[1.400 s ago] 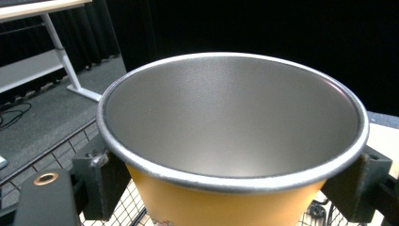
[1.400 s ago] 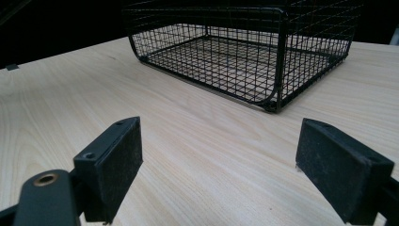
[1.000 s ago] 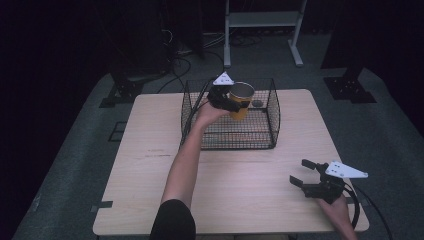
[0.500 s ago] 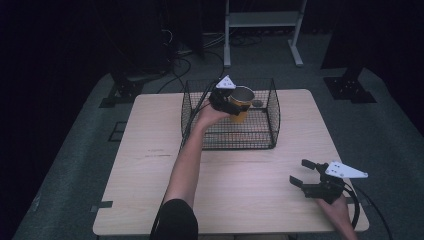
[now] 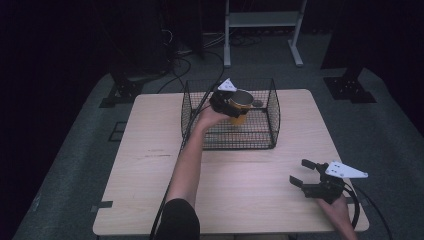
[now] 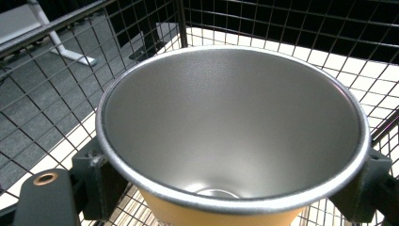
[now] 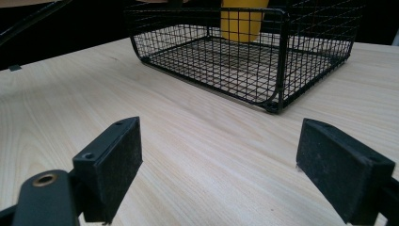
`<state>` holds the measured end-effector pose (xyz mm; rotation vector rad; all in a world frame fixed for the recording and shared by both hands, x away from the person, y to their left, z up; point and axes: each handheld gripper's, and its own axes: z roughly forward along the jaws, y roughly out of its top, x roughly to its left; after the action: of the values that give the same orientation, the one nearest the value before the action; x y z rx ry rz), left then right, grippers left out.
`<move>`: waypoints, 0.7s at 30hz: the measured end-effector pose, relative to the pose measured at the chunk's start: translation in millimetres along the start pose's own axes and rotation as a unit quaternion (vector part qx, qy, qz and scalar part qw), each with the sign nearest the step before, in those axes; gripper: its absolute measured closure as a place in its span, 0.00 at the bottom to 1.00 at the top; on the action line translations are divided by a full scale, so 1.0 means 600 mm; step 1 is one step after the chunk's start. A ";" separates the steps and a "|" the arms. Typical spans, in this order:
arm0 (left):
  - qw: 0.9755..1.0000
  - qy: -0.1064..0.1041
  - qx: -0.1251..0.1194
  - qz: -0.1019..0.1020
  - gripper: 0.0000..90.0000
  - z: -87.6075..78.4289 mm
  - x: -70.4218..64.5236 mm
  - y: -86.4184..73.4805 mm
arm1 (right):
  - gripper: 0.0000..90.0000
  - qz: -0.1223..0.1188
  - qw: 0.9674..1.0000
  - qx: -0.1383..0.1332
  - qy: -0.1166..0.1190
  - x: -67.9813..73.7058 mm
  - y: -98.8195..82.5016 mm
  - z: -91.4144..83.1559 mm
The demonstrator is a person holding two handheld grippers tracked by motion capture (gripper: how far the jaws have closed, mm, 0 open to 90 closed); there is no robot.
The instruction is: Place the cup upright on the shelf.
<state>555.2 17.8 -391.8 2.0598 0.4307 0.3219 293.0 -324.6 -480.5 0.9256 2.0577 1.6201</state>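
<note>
Cup (image 5: 240, 104): lower over basket (image 5: 272, 120) at 12 o'clock than a second ago; drop likely near.
Left gripper (image 5: 231, 102): clamped on cup.
Right gripper (image 5: 306, 173): jaws apart, idle at 4 o'clock.

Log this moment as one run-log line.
left gripper: shut on yellow cup, held over wire basket | right gripper: open, empty, over table

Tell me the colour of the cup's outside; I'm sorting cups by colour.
Yellow outside, bare silver metal inside. The cup shows its yellow wall best in the right gripper view.
</note>
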 end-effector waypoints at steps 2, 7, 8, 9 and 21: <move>1.000 -0.002 0.009 0.000 0.16 0.003 0.000 -0.003 | 0.15 0.000 1.000 0.000 0.000 0.000 0.000 0.000; 1.000 -0.008 0.025 -0.002 0.16 0.007 0.001 -0.010 | 0.15 0.000 1.000 0.000 0.000 0.000 0.000 0.000; 1.000 -0.008 0.025 -0.002 0.16 0.007 0.001 -0.010 | 0.15 0.000 1.000 0.000 0.000 0.000 0.000 0.000; 1.000 -0.009 0.028 -0.003 0.16 0.008 0.000 -0.011 | 0.15 0.000 1.000 0.000 0.001 0.000 0.000 0.000; 0.998 -0.027 0.059 -0.005 0.16 0.017 -0.001 -0.022 | 0.15 0.001 1.000 -0.001 0.000 0.000 0.000 0.000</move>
<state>556.2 15.6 -408.4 2.1747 0.4349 0.2399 293.1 -324.7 -480.5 0.9269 2.0566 1.6228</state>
